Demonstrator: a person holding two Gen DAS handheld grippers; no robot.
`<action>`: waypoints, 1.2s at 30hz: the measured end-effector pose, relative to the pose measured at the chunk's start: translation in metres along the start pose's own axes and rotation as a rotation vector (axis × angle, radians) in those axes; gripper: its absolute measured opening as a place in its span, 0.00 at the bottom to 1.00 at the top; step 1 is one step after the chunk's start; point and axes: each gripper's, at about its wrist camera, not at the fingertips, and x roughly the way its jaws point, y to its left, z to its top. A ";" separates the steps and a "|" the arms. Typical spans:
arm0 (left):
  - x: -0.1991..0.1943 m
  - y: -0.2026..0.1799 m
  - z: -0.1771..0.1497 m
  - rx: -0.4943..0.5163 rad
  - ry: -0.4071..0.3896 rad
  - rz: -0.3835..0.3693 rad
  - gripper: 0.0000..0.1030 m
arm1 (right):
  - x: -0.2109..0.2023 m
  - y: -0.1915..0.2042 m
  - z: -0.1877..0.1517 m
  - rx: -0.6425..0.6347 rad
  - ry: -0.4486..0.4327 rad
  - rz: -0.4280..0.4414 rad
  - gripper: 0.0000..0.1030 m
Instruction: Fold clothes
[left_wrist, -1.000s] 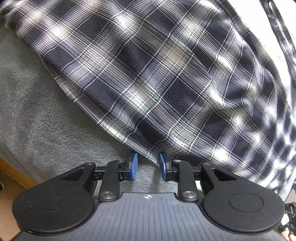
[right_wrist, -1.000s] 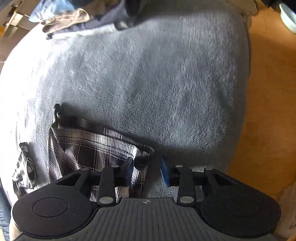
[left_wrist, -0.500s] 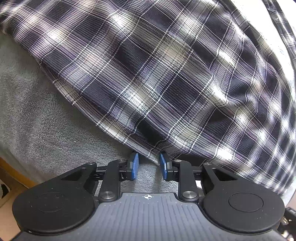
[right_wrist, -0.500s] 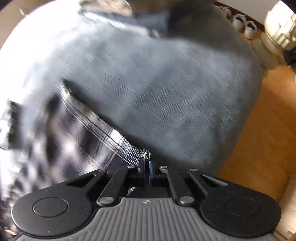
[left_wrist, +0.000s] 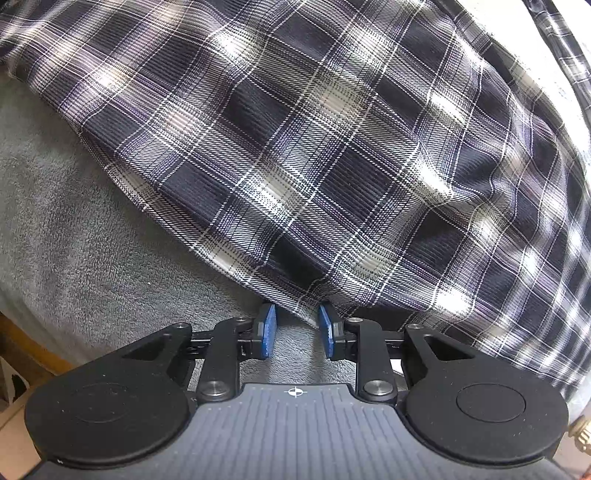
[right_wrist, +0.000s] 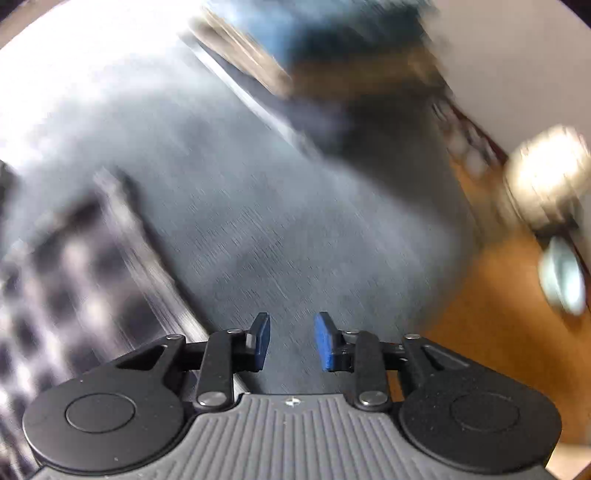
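Left gripper (left_wrist: 296, 329) straight down at plaid garment (left_wrist: 332, 147) edge.

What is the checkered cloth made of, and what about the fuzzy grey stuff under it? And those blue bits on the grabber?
The checkered cloth looks like thin woven fabric, maybe cotton: fine ribbed threads show, and it drapes in soft folds. The grey cover looks like matte plush fleece, with a short nubbly pile. The blue pads look like smooth rubber or plastic; I can't tell which.

plaid garment (left_wrist: 332, 147) on grey blanket (left_wrist: 74, 240) | left gripper (left_wrist: 297, 328) jaws apart, straddling garment's edge
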 end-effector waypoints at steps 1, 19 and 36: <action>0.000 0.000 0.001 -0.003 -0.001 0.002 0.25 | -0.002 0.010 0.008 -0.046 -0.041 0.064 0.31; -0.002 0.011 -0.007 -0.144 -0.113 -0.012 0.28 | 0.037 0.097 0.058 -0.489 -0.180 0.251 0.17; -0.034 0.096 -0.013 -0.184 -0.078 -0.276 0.32 | -0.030 0.238 0.017 -0.709 -0.333 0.255 0.23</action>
